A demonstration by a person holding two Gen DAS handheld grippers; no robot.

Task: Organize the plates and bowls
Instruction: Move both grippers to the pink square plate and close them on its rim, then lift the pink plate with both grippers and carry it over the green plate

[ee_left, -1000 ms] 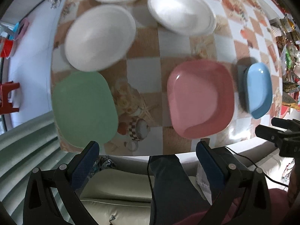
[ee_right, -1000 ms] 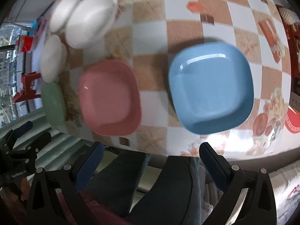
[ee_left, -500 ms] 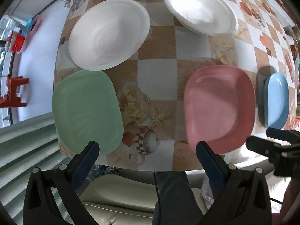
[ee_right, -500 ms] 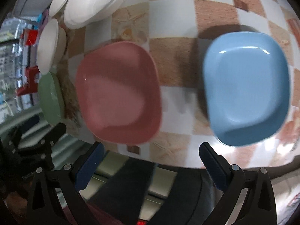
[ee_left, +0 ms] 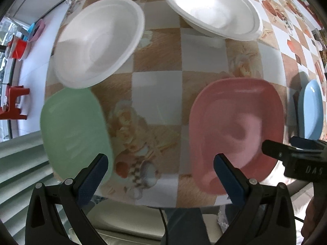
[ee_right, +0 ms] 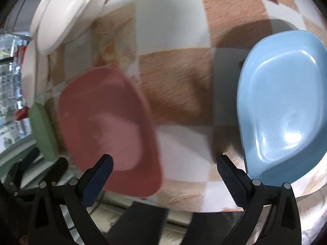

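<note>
Glossy rounded-square plates, green, pink, blue; matte white round bowls on checkered oilcloth. Left gripper, right gripper: spread wide, holding nothing.

The right gripper hangs over the near edge of the counter, its fingers spread wide with nothing between them. Ahead to the left lies a pink plate — blurred — and to the right a blue plate, well apart from it, both flat on the checkered cloth. A green plate shows edge-on just beyond the pink one. Farther back at upper left sit white bowls (how many, the blur hides). The other gripper shows dark at the lower left.
</note>
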